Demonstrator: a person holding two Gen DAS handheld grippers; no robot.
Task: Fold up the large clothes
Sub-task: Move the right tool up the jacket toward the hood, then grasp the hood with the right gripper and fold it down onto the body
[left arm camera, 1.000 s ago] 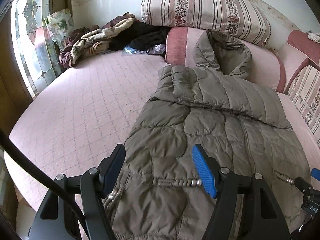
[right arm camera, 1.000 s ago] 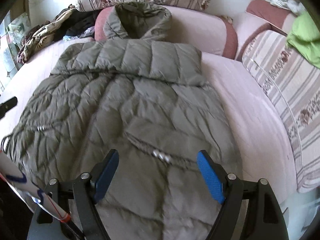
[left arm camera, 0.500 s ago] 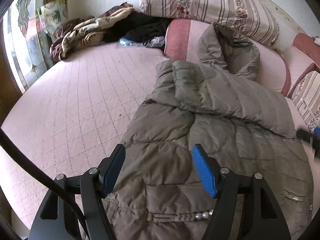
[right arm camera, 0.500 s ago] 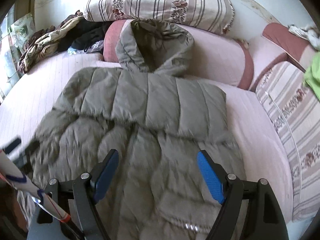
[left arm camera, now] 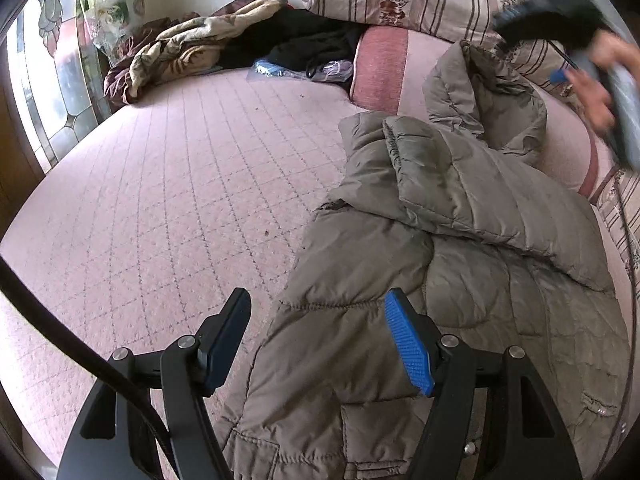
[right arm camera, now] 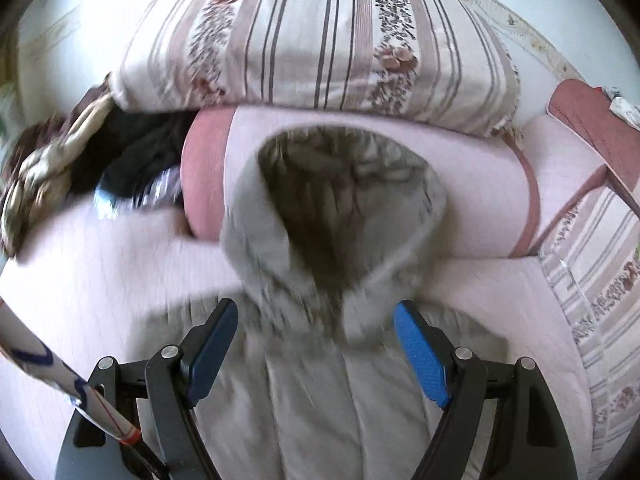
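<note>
A large olive-grey padded jacket (left arm camera: 460, 240) lies spread on a pink bed (left arm camera: 180, 184), a sleeve folded across its chest and its hood (right arm camera: 344, 216) resting against a pink bolster (right arm camera: 480, 196). My left gripper (left arm camera: 320, 344) is open and empty, low over the jacket's left edge. My right gripper (right arm camera: 316, 352) is open and empty, hovering above the collar just below the hood. In the left wrist view the right gripper's body and the hand (left arm camera: 592, 76) holding it show blurred at the upper right.
A striped floral pillow (right arm camera: 320, 36) lies on the bolster. A pile of dark and beige clothes (left arm camera: 224, 48) lies at the bed's far left by a stained-glass window (left arm camera: 52, 76). Striped cushions (right arm camera: 600, 280) line the right side.
Both grippers moved up the jacket from the hem. The right went far forward to the hood; the left advanced along the jacket's left edge. Both stayed open.
</note>
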